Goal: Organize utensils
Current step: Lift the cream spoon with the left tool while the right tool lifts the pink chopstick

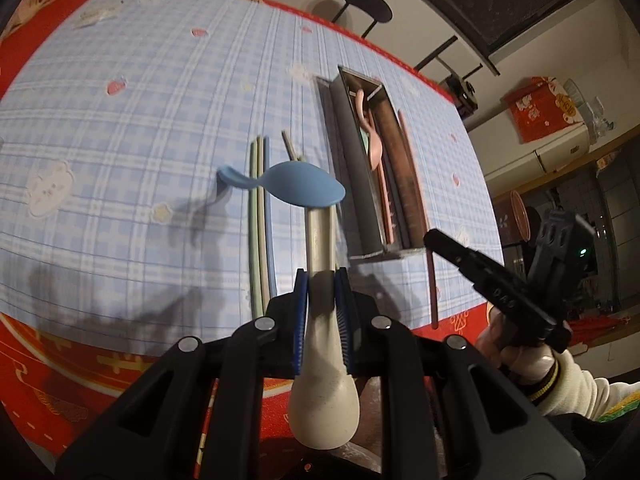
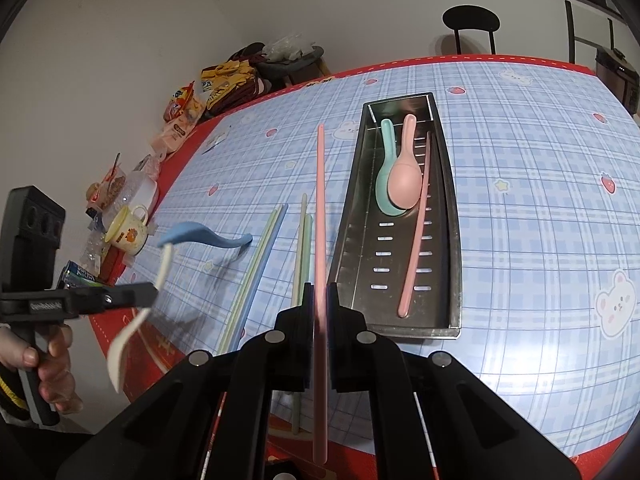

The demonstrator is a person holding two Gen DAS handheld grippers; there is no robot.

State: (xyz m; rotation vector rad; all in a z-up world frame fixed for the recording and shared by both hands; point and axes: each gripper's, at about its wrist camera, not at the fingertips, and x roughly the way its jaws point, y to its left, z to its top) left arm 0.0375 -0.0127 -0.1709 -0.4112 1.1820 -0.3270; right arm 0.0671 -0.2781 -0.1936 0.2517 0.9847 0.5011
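My left gripper (image 1: 321, 280) is shut on a cream spoon (image 1: 322, 400), held by its handle above the table's near edge; it also shows in the right wrist view (image 2: 136, 320). My right gripper (image 2: 319, 292) is shut on a pink chopstick (image 2: 320, 220), held above the table left of the steel tray (image 2: 448, 264). The tray holds a teal spoon (image 2: 385, 168), a pink spoon (image 2: 405, 176) and a second pink chopstick (image 2: 416, 240). A blue spoon (image 1: 296, 188) lies on the cloth, with green and blue chopsticks (image 1: 260, 224) beside it.
The table has a blue checked cloth (image 2: 540, 200) with a red border. Snack bags (image 2: 224, 80), a yellow mug (image 2: 128, 230) and jars crowd the far left edge. A black stool (image 2: 472, 20) stands behind the table.
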